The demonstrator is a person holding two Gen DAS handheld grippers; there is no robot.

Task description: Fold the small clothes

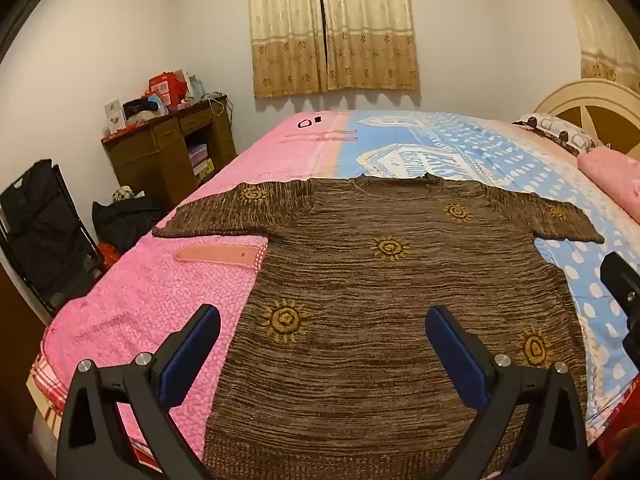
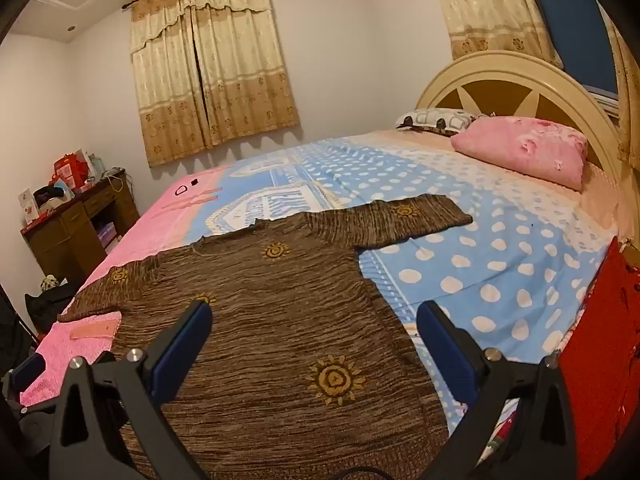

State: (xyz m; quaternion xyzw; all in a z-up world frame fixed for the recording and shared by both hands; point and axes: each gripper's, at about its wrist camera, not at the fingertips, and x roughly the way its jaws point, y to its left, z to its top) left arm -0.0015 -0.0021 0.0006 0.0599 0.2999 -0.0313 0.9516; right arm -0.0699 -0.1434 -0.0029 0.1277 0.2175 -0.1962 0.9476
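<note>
A brown sweater (image 1: 384, 280) is lying flat, sleeves outstretched, at the bed's (image 1: 132, 320) near edge, as the left claw (image 1: 322, 336) and right claw (image 2: 314, 332) are hovering spread, gripping nothing.

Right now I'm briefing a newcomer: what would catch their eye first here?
The brown knitted sweater with yellow sun motifs, spread flat with sleeves out on the pink and blue polka-dot bedspread. Beyond it, a pink pillow lies at the cream headboard.
</note>
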